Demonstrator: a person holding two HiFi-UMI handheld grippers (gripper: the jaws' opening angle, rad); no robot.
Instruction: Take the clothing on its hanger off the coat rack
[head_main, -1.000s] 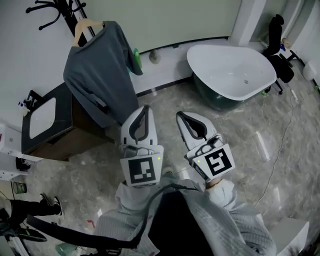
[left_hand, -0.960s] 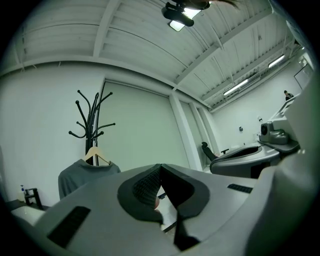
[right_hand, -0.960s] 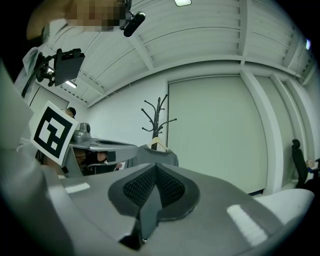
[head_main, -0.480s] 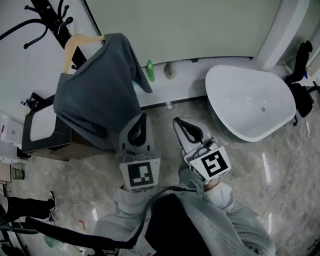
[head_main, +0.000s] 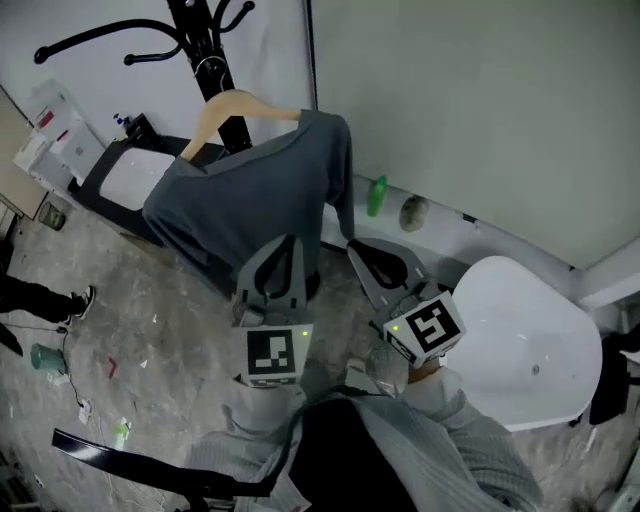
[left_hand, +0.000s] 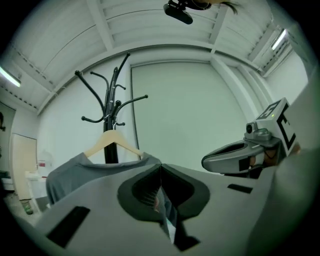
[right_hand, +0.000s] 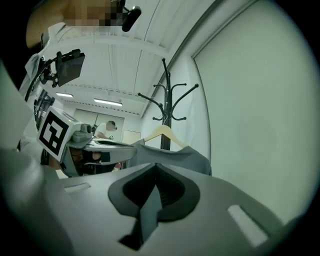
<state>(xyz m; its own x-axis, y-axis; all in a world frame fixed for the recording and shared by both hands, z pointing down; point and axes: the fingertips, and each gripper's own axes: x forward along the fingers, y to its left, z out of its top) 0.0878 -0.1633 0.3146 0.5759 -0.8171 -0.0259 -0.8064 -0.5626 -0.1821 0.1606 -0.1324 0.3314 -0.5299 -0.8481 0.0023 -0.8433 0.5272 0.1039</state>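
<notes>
Head view has a grey long-sleeve top (head_main: 250, 200) draped on a wooden hanger (head_main: 235, 105), which hangs off the black coat rack (head_main: 212, 62) by the wall, well clear of the floor. The left gripper (head_main: 291, 240) and right gripper (head_main: 353, 244) sit side by side in front of it. Both sets of jaws are pressed closed with nothing between them, and neither looks to be touching the top.

Handling-wise, the top looks soft and light, so tugging the cloth would probably just slide it off the hanger or stretch it. The hanger is the stiff bit. Best bet is to open the jaws and pinch the bare wood showing at the neckline, close to the hook, then lift up so it clears the rack. The wood looks smooth, so a firm pinch would be wise. The other gripper could steady the shoulder so it doesn't swing.

Annoying parts: the hook is tiny and blends into the pole, so no telling what exactly it hangs on. The top's lower edge is hidden behind the left gripper, and the rack's base is hidden behind the top.
</notes>
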